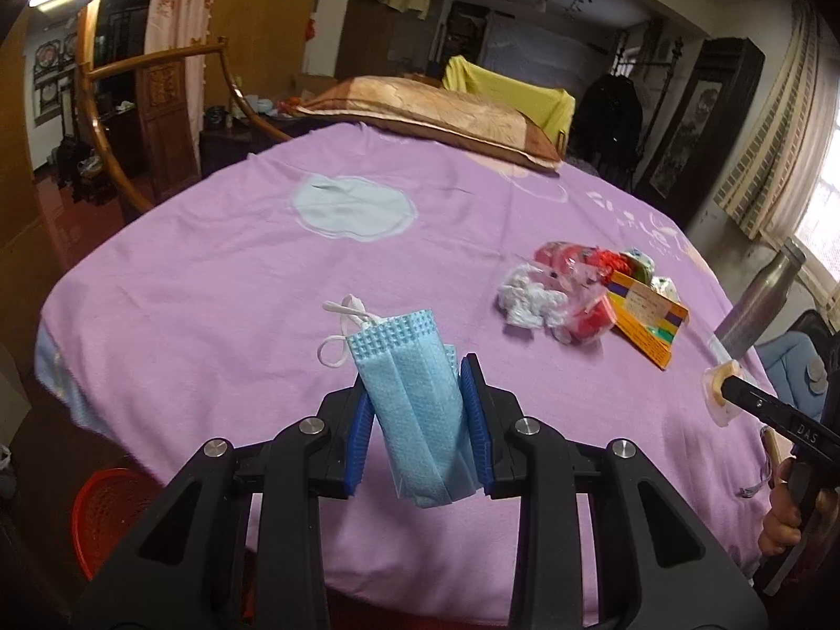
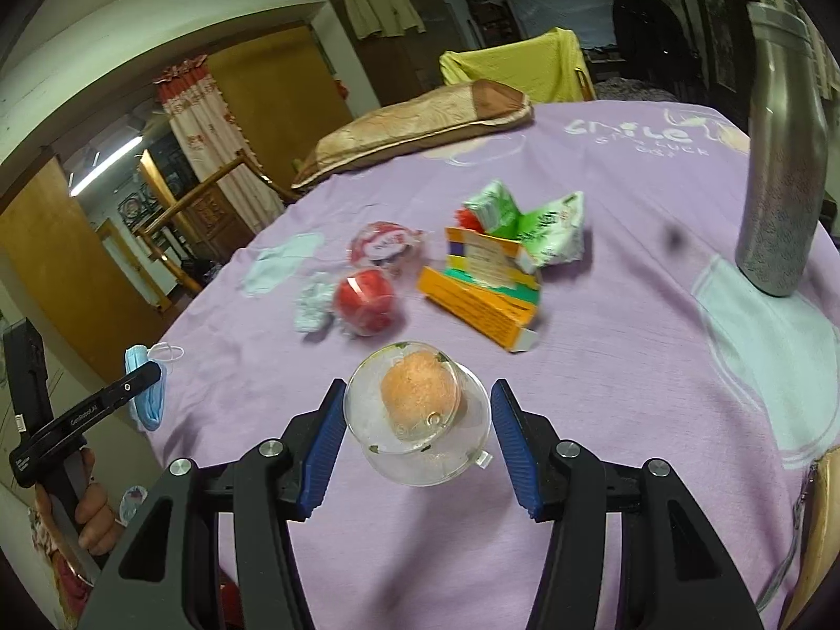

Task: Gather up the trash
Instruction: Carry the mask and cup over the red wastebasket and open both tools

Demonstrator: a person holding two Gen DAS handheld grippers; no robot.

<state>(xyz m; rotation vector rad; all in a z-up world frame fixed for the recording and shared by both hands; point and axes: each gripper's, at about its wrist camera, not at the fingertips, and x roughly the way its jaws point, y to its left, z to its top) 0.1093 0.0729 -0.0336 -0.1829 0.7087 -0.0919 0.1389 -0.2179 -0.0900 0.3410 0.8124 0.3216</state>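
My left gripper is shut on a folded blue face mask with white ear loops, held above the near edge of the purple-clothed table. My right gripper is open, with a clear plastic cup holding an orange lump between its fingers; the left pad touches it, the right pad stands apart. A trash pile lies further out: crumpled white paper, red wrapped pieces, an orange box and green wrappers. The pile also shows in the left wrist view.
A steel bottle stands at the table's right. A brown pillow lies at the far edge. A red basket sits on the floor at the near left. A wooden chair stands at the left.
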